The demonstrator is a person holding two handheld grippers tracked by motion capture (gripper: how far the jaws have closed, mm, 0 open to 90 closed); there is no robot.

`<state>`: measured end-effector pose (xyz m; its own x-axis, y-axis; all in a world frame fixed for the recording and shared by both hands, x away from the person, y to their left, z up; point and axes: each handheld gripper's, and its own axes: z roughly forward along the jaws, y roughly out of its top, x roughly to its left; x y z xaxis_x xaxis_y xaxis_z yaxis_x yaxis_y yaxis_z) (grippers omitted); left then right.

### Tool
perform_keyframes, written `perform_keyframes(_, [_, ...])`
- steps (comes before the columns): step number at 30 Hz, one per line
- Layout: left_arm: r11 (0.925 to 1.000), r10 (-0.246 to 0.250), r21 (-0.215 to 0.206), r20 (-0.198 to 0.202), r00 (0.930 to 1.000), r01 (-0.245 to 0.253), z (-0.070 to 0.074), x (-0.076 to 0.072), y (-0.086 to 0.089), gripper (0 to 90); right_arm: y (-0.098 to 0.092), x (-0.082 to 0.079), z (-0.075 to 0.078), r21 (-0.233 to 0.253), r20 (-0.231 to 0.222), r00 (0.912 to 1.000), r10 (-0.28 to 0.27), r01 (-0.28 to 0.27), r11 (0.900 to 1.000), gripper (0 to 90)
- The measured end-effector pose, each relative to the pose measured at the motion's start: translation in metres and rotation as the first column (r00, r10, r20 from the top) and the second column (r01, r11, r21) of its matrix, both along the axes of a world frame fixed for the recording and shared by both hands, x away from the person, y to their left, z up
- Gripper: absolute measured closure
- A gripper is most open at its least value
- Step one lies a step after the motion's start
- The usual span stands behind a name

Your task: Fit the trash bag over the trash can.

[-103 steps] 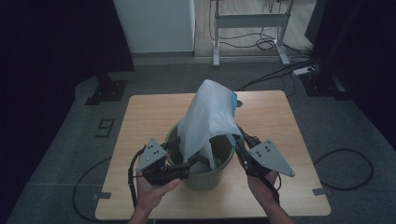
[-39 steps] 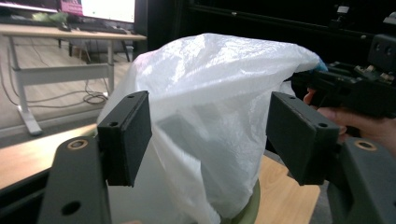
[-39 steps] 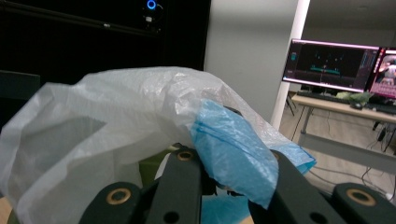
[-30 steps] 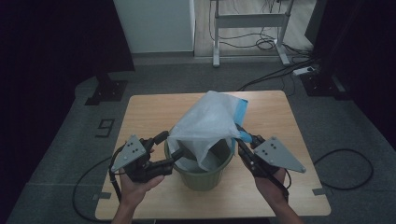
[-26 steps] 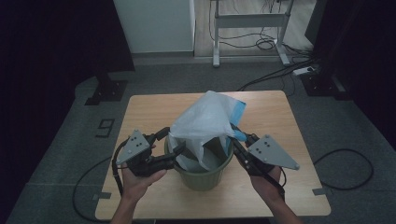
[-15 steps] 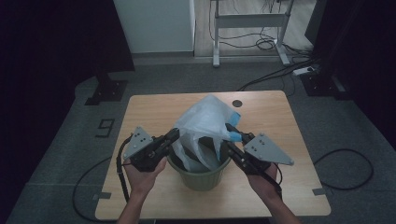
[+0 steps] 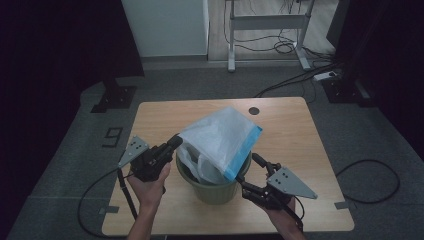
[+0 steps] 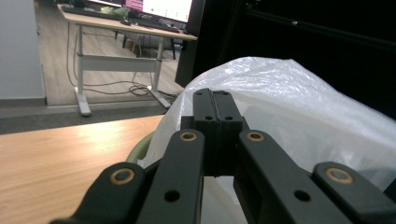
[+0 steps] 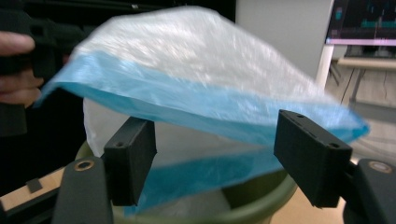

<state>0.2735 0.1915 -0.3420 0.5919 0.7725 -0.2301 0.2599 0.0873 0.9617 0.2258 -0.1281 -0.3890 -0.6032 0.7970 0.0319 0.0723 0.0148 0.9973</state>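
The white plastic bag with a blue edge (image 7: 222, 142) sits partly inside the green bin (image 7: 215, 187) on the wooden table (image 7: 295, 130), billowing above the rim. The left gripper (image 7: 172, 144) pinches the bag's left edge, jaws pressed together. The right gripper (image 7: 248, 175) has its jaws spread, just beside the bin.

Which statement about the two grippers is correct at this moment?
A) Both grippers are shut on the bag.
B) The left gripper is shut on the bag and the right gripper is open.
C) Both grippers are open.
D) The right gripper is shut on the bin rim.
B: the left gripper has its jaws pressed together against the plastic bag, while the right gripper stands with its jaws wide apart before the bag's blue edge.
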Motion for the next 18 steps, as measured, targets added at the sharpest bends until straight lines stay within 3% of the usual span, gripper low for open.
perform_keyframes(5, [1.0, -0.003, -0.004, -0.003, 1.0, 0.003, -0.001, -0.001, 0.0, 90.0, 0.009, -0.005, -0.011, 0.013, -0.026, 0.9997, -0.002, 0.003, 1.0, 26.7])
perform_keyframes(12, [0.9997, -0.012, -0.023, -0.006, 0.9999, 0.012, -0.003, -0.002, 0.003, 90.0, 0.011, -0.01, -0.017, 0.017, -0.019, 0.9996, -0.02, 0.02, 1.0, 29.6])
perform_keyframes(17, [0.9987, -0.031, -0.04, -0.01, 0.9995, 0.031, -0.004, -0.004, 0.003, 90.0, 0.012, -0.004, -0.017, -0.026, 0.014, 0.9994, -0.033, 0.033, 0.999, 43.8])
perform_keyframes(18, [0.9984, -0.038, -0.042, -0.009, 0.9992, 0.037, -0.004, -0.004, 0.003, 90.0, 0.013, 0.003, -0.016, -0.042, 0.022, 0.9988, -0.043, 0.044, 0.998, 53.8])
